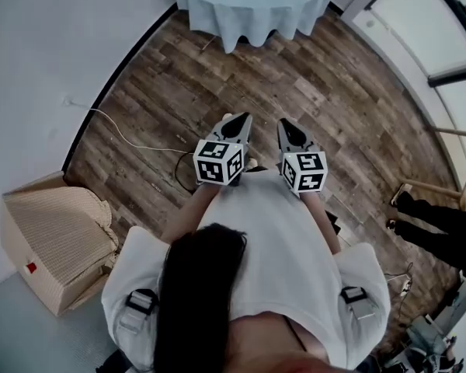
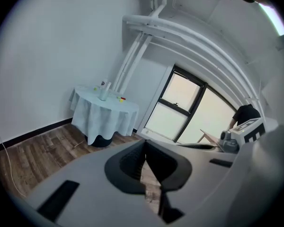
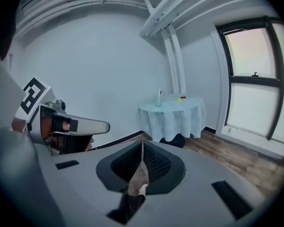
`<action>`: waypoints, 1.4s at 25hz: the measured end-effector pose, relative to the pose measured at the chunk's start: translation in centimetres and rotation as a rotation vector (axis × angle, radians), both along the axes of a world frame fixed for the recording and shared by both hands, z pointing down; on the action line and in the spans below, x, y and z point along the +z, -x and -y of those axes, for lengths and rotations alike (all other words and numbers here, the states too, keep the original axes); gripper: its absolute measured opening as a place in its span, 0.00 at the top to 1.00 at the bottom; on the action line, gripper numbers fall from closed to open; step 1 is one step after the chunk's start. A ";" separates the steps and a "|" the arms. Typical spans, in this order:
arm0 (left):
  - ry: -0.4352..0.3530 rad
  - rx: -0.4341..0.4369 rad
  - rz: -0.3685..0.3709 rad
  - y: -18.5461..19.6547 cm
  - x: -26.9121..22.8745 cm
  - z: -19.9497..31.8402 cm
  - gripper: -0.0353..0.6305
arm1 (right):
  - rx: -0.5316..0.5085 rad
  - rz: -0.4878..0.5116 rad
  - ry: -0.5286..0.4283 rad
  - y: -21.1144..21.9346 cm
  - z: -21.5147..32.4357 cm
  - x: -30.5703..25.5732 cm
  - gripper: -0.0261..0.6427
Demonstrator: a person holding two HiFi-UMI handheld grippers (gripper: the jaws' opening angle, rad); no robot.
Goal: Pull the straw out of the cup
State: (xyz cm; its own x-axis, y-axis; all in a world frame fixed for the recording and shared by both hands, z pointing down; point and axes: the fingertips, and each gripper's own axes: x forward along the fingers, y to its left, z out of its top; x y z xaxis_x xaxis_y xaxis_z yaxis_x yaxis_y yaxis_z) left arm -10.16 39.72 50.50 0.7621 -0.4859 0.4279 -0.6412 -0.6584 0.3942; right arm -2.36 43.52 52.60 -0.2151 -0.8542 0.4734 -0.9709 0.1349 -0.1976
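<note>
Step in hand: approach, not started on the cup yet; the person stands on the wood floor with both tools held side by side at waist level, tips angled down and forward.

Left tongs together, tips meeting, nothing between them, only floor seen through the gap lower down; right tongs together too, empty.

Cup sits on the cloth-covered desk, well ahead of both tongs and far out of reach; ahead and left of the left tips in the left gripper view, ahead and a bit right of the right tips in the right gripper view; a small yellow and red thing lies on the same desk just beside it.

Straw: too small to tell apart from the cup in any view; cup reads as a tall pale upright shape, so I judge the straw's long axis near vertical, free end pointing up; lean cannot be told.

Next move likely calls for walking up to the desk, opening one set of tongs, closing it on the straw above the rim, maybe steadying the cup with the other, then pulling straight up along the straw.
</note>
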 end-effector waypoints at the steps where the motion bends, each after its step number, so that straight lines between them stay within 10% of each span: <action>1: 0.001 -0.001 -0.001 -0.2 0.1 0.5 0.93 | -0.004 -0.012 0.003 -0.2 0.5 0.1 0.91; 16: 0.066 -0.077 0.001 -0.1 1.4 10.1 0.93 | -0.081 -0.008 0.069 0.0 9.3 1.6 0.91; 35: 0.062 0.027 0.017 -2.1 1.5 21.1 0.93 | -0.018 0.015 0.110 -1.4 19.4 2.1 0.91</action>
State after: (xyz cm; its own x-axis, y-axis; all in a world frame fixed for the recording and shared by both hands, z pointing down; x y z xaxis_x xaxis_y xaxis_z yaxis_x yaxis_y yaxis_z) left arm -8.11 18.67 52.03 0.7668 -0.4377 0.4696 -0.6306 -0.6504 0.4235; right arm -0.93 24.10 54.68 -0.2379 -0.7932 0.5606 -0.9653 0.1290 -0.2270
